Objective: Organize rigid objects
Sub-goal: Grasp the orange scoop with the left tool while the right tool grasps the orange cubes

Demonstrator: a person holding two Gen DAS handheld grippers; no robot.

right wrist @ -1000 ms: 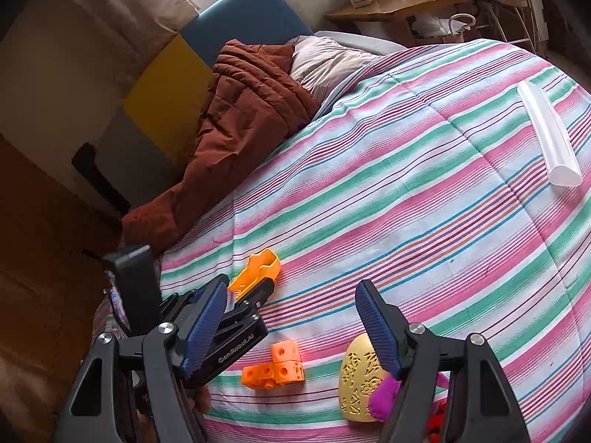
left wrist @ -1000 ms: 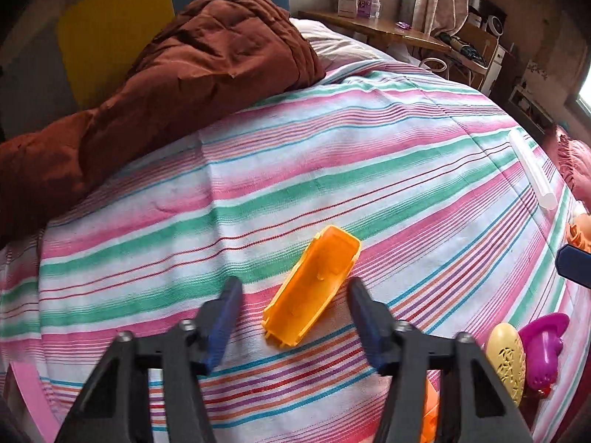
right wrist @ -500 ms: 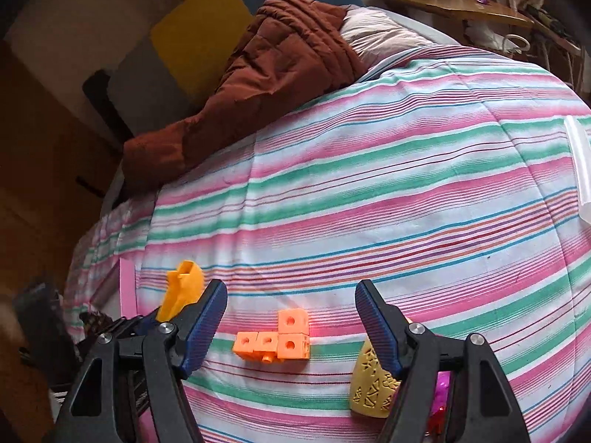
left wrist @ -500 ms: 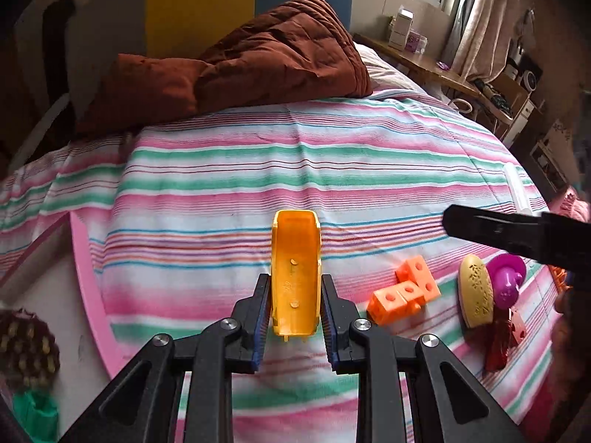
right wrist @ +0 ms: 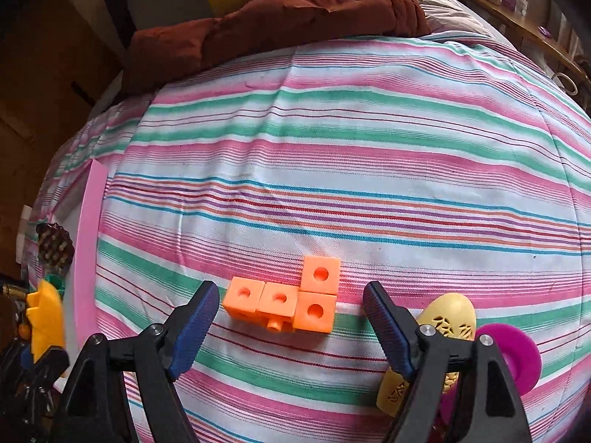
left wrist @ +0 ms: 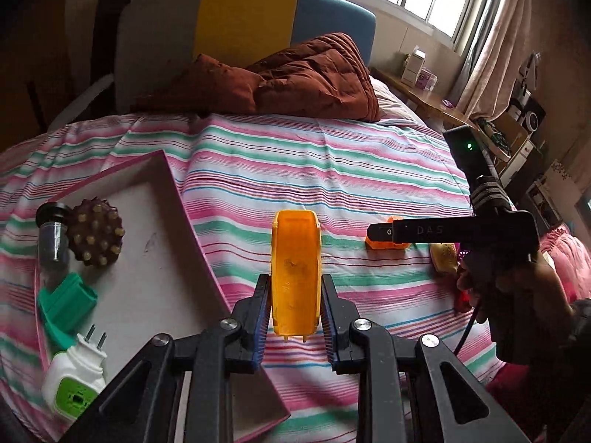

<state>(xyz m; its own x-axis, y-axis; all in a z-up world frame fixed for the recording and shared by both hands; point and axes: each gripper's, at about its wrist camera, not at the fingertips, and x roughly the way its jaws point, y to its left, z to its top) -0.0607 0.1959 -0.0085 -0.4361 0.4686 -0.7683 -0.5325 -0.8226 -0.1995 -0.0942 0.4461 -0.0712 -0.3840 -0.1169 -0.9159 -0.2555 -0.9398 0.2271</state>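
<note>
My left gripper point(left wrist: 295, 312) is shut on an orange-yellow plastic trough point(left wrist: 294, 269) and holds it above the bed, by the right edge of a pink-rimmed tray point(left wrist: 192, 232). The tray holds a brown studded ball point(left wrist: 96, 236), a small vial point(left wrist: 54, 238), a green piece point(left wrist: 66, 304) and a white-green plug point(left wrist: 75, 378). My right gripper point(right wrist: 291, 326) is open, its fingers either side of an orange block cluster point(right wrist: 286, 301) on the striped sheet. The cluster also shows in the left wrist view point(left wrist: 386, 241). The held trough shows at the right wrist view's left edge point(right wrist: 44, 319).
A yellow patterned egg shape point(right wrist: 448, 325) and a magenta disc piece point(right wrist: 513, 356) lie right of the right gripper. A brown quilt point(left wrist: 295, 77) is bunched at the bed's head. A wooden side table point(left wrist: 424, 99) stands beyond.
My left gripper closed on the orange-yellow trough, lifted it and swung left toward the tray. My right gripper moved down over the orange block cluster.
</note>
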